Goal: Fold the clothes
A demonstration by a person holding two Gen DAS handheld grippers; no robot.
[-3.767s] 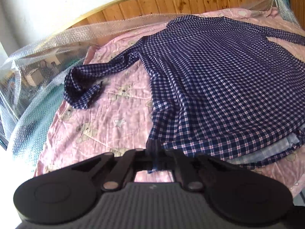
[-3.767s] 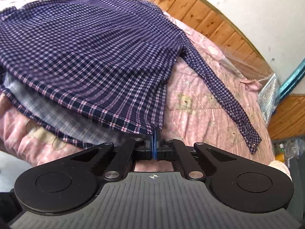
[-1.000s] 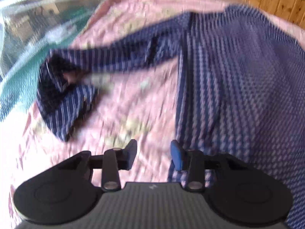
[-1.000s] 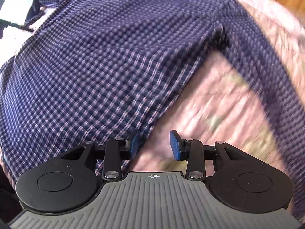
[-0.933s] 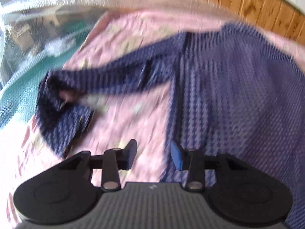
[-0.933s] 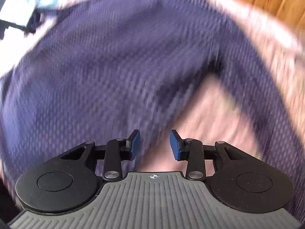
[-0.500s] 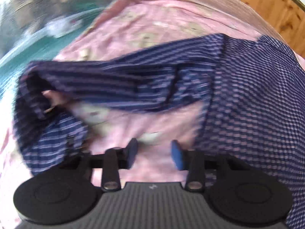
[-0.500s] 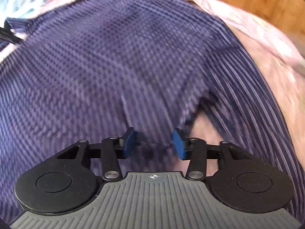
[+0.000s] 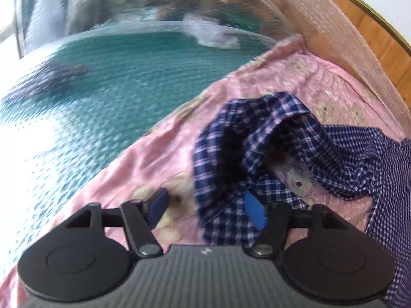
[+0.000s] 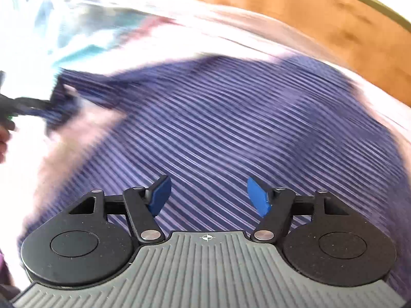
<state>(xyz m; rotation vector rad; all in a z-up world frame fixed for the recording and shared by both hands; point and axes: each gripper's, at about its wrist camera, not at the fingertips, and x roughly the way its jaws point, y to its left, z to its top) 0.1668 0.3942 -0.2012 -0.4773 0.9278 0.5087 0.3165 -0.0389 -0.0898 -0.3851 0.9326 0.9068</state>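
**Folding has hardly begun: the left sleeve end comes first**

The checked shirt (image 10: 231, 118) lies spread out on the bed, over a pink bedsheet (image 9: 159, 154) with a bear print, and no fold of the body can be seen in either view. The wooden headboard (image 9: 372, 33) runs along the far side, and a teal cover (image 9: 102, 77) lies to the left of the sheet.

In the left wrist view, the left sleeve (image 9: 257, 141) is bunched up and bent back on itself, its open end to the near side. The left claw (image 9: 208, 210) is at this end. Its jaws are closing, with the cloth of the sleeve end between them; the cloth lies against the right pad, while the left pad stands clear over the sheet, so the sleeve is not yet pinched.

The right claw (image 10: 208, 197) hangs above the middle of the shirt. Its jaws are opening, already spread wide, with nothing between them. This view is strongly blurred, so finer detail there is lost.

In my judgement almost all of the work is left: the sleeve must be gripped, straightened and laid over the body, then the other sleeve, then the body itself folded.
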